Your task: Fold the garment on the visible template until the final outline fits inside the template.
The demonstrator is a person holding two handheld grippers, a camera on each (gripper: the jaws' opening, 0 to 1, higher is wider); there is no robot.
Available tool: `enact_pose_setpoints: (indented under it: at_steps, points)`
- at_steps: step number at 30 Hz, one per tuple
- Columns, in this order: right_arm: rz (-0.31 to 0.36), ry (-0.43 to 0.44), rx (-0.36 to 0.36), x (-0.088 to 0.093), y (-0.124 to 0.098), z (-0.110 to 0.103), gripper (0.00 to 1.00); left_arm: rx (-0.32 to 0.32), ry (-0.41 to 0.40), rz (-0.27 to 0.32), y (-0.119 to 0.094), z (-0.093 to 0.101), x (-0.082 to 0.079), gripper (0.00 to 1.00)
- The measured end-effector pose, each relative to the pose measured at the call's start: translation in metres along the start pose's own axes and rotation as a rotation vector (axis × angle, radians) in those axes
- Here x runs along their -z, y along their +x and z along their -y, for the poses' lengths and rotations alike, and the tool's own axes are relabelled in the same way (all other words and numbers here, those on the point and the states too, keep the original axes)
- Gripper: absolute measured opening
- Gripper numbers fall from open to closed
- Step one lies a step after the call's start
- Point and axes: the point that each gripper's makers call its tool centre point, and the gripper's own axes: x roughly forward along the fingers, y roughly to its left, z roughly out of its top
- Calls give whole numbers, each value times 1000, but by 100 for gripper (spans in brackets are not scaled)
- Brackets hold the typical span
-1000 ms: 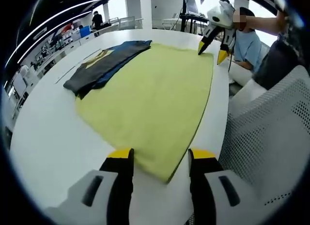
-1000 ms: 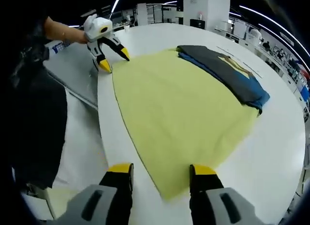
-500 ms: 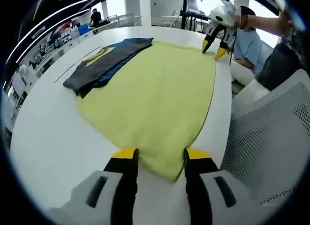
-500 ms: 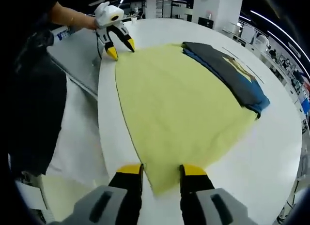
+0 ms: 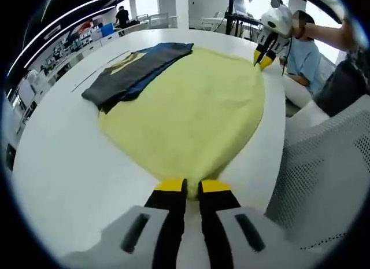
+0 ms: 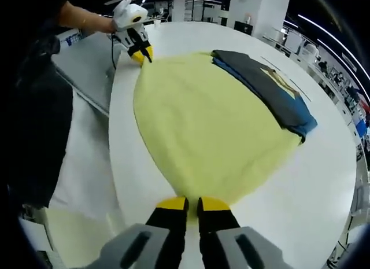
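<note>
1. Left gripper view: white table [image 5: 58,165] carries my yellow cloth [image 5: 191,107], spread flat.
2. Dark folded garment [image 5: 130,72] lies on the cloth's far edge.
3. My left gripper [image 5: 186,187] is pinched onto a cloth corner.
4. My right gripper [image 6: 186,204] is clamped on the opposite corner.

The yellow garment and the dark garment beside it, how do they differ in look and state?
The yellow garment lies spread out flat in one wide layer; the dark garment is a narrow folded strip showing blue underneath and a pale print. The left hand-held gripper and the right hand-held gripper each pinch a corner of the yellow one; nothing grips the dark one. Both lie on the white table, edges meeting.
</note>
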Motion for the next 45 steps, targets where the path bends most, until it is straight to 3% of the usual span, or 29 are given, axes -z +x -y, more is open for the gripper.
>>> enact_pose_setpoints:
  at_steps: [7, 15, 33, 40, 45]
  points:
    - [39, 70, -41, -1, -5, -11, 1, -6, 15, -4, -4, 5, 5, 3]
    - [42, 74, -118, -3, -11, -35, 0, 0, 24, -21, -13, 11, 14, 3]
    - [24, 77, -244, 10, -37, -76, 0, 119, -43, -38, -43, 56, 25, 3]
    - [19, 69, -277, 8, -47, -82, 0, 149, -29, -51, -56, 63, 19, 3]
    - [44, 63, -236, 0, -54, -67, 0, 131, -34, -37, -57, 54, 8, 2]
